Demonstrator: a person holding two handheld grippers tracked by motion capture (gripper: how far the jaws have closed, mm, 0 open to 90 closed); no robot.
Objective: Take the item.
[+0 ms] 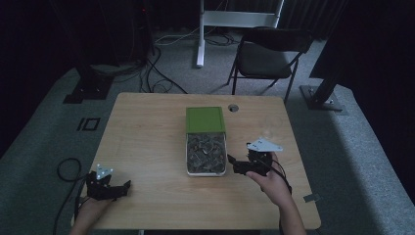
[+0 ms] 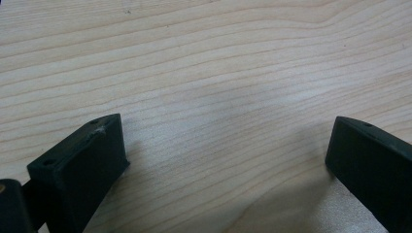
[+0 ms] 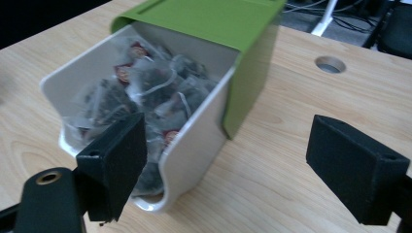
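Right gripper view: white box, green lid slid back, sachets inside.

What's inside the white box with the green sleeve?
The white box holds a heap of clear tea bags with dark leaves, some showing red tags. The green sleeve covers its far end, so whatever lies beneath there is hidden.
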